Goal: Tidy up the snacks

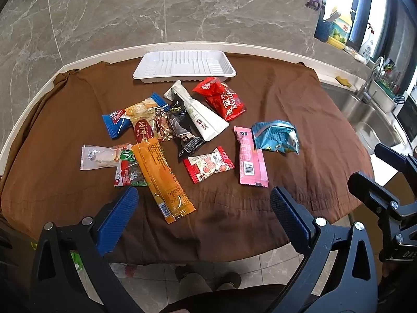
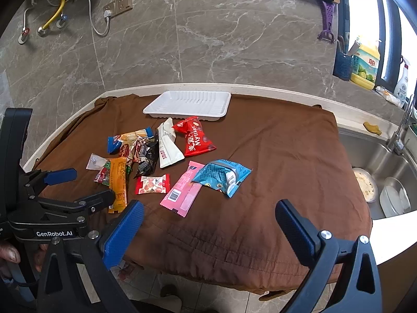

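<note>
Several snack packets lie scattered on a brown cloth. Among them are an orange bar, a pink bar, a light blue bag, a red bag and a white pouch. An empty white tray stands behind them; it also shows in the right wrist view. My left gripper is open and empty above the cloth's near edge, close to the orange bar. My right gripper is open and empty near the front edge, short of the pink bar and the blue bag.
A steel sink with dishes lies to the right of the cloth. A tap, a yellow bottle and a dark holder stand at the back right. A marble wall rises behind the counter.
</note>
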`<state>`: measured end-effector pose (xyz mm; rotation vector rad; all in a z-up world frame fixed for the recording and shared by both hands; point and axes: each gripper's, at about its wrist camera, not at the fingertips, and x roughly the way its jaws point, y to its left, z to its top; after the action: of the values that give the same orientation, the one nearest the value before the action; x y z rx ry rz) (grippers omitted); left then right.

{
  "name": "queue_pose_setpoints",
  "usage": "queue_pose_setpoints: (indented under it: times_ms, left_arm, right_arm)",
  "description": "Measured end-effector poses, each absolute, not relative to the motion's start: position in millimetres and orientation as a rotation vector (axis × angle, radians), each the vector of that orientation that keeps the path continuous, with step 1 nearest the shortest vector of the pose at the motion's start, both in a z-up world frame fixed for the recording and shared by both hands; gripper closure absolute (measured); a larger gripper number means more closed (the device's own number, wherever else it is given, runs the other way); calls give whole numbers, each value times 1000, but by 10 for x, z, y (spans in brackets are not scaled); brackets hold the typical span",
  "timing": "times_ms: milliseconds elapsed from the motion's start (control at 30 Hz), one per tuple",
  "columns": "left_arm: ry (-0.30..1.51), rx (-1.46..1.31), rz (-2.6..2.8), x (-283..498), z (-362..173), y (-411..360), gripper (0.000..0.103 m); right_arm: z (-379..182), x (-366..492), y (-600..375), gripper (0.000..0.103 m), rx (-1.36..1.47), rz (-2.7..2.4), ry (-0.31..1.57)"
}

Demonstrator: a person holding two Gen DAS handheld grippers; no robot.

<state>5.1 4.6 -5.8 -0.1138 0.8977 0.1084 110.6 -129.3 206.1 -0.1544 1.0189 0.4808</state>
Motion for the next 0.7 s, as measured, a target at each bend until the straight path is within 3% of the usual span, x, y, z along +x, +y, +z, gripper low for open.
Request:
queue_pose_setpoints:
  times_ms: [700]
  left_arm:
    - [897, -109, 112, 71, -89, 52, 0]
  right_arm:
    - [2047, 1118, -1280, 0, -152, 480, 1024]
